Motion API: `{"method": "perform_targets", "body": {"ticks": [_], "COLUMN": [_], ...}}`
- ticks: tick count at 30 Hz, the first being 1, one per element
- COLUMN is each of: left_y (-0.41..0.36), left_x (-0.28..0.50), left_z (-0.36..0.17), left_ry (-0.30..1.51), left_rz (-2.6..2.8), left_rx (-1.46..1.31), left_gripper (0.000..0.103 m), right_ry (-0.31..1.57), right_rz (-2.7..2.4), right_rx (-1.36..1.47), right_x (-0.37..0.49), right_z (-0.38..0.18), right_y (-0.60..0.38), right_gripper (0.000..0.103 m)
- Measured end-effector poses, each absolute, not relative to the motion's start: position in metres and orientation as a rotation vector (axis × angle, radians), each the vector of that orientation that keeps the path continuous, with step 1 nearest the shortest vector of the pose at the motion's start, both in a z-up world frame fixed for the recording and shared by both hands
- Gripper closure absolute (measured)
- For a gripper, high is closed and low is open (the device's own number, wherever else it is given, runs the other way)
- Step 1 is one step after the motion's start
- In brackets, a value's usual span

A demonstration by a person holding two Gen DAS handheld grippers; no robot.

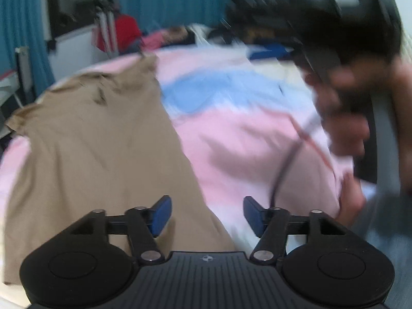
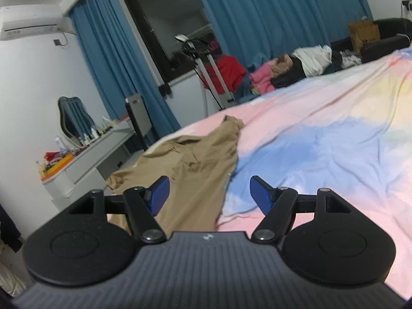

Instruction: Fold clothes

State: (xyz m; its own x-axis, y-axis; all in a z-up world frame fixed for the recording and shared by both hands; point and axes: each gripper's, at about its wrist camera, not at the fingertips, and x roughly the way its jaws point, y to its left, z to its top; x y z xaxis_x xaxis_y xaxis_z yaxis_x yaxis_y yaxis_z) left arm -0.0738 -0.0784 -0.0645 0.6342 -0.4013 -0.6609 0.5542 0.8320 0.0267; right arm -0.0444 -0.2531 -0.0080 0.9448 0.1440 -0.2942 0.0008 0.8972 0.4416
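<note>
A tan garment (image 1: 85, 149) lies spread on a bed with a pink and blue cover (image 1: 244, 134). My left gripper (image 1: 207, 215) hovers open over the garment's right edge, its blue pads empty. In the left wrist view a person's hand (image 1: 345, 118) holds the other gripper's black body (image 1: 309, 18) at the upper right, blurred. The right wrist view shows the same tan garment (image 2: 195, 170) rumpled at its far end. There my right gripper (image 2: 209, 193) is open above the garment's near right edge, holding nothing.
A pile of clothes (image 2: 296, 69) lies at the bed's far side beside a black sofa (image 2: 381, 41) with a brown bag (image 2: 364, 34). A tripod (image 2: 206, 64), a red object (image 2: 229, 72), a cluttered grey desk (image 2: 87, 154) and a chair (image 2: 73, 118) stand left, before blue curtains (image 2: 270, 13).
</note>
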Motion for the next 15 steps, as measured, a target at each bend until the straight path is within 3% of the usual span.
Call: {"method": "perform_targets", "body": {"ticks": [2,10,15], "left_y": [-0.064,-0.019,0.03], "left_x": [-0.065,-0.007,0.006], "left_z": [-0.046,0.024,0.018], "left_ry": [0.652,0.503,0.487], "left_rz": [-0.518,-0.412,-0.356], "left_rx": [0.193,0.103,0.017], "left_gripper": [0.023,0.011,0.01], "right_ry": [0.301,0.28,0.345], "right_rz": [0.077,0.08,0.142], "right_rx": [0.455,0.428,0.339], "right_x": [-0.048,-0.041,-0.009], "right_z": [-0.006,-0.009,-0.007], "right_y": [-0.253,-0.239,-0.205], "right_gripper": [0.031,0.031,0.031]}}
